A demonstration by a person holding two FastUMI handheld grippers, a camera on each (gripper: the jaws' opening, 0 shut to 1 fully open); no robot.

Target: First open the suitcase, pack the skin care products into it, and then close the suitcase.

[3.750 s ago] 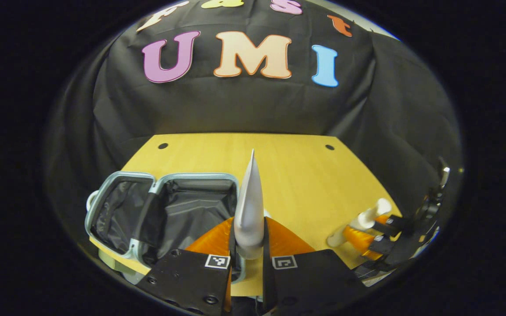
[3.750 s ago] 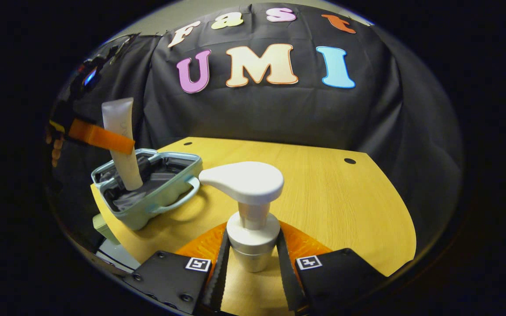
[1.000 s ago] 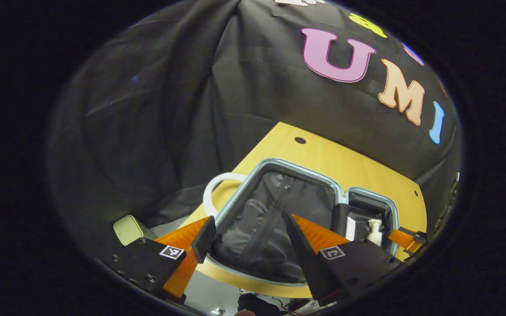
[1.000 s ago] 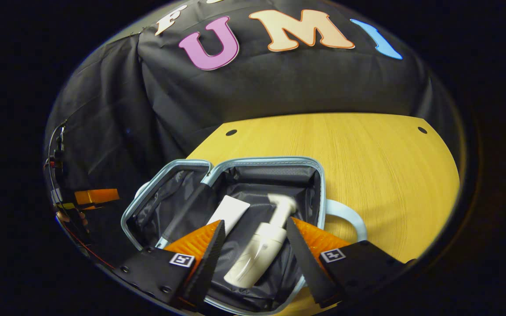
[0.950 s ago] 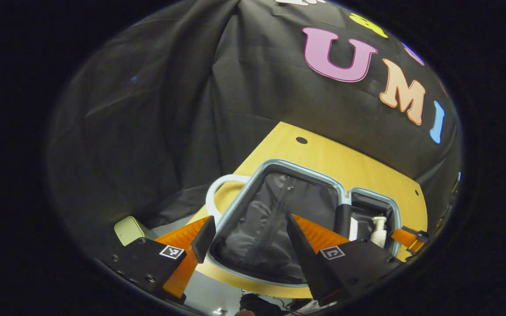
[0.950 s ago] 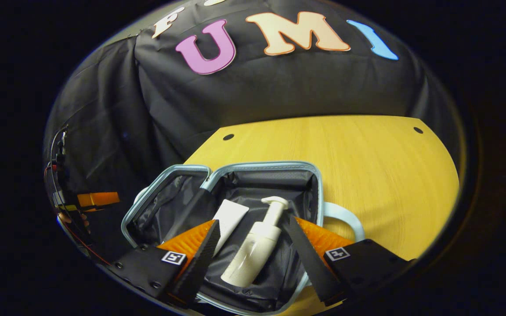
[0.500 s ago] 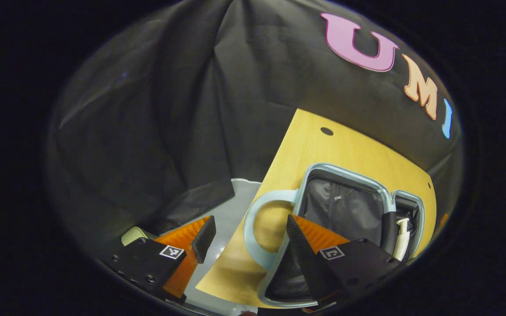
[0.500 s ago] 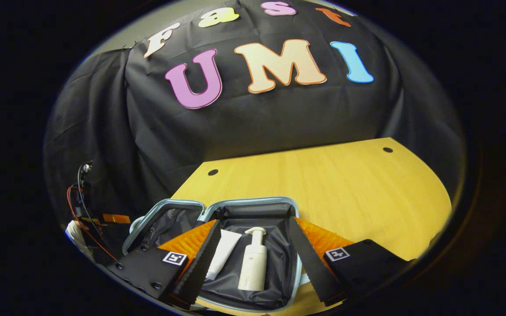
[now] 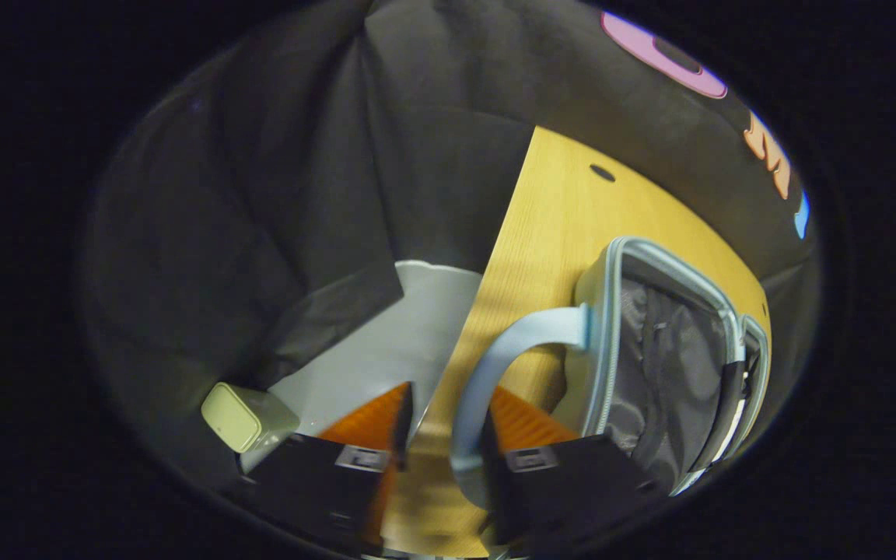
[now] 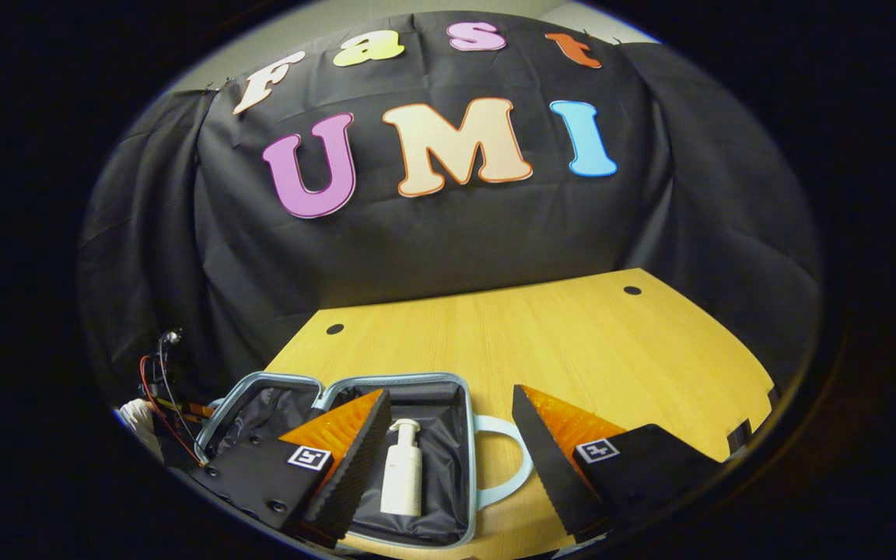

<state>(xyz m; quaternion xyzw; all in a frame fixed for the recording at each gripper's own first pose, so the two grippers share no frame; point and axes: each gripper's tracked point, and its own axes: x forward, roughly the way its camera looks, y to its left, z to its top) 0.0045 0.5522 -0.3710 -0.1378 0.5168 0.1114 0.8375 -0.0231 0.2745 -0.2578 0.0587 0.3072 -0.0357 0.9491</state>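
Currently: suitcase handle [image 9: 487, 365] loops between my left tongs [image 9: 444, 424], narrowed around it, grip uncertain; suitcase lid [image 9: 654, 350] extends rightward; right tongs [image 10: 448, 432] spread, farther off.

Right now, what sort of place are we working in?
Likely a staged recording booth, not a home: black cloth wall draped behind a bare wooden table, holding an open suitcase with a pump bottle inside.

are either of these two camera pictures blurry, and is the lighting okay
Left gripper view: motion-blurred, worst at the left gripper around the suitcase handle. Right gripper view: sharp on the pump bottle and table. Both dim toward the edges.
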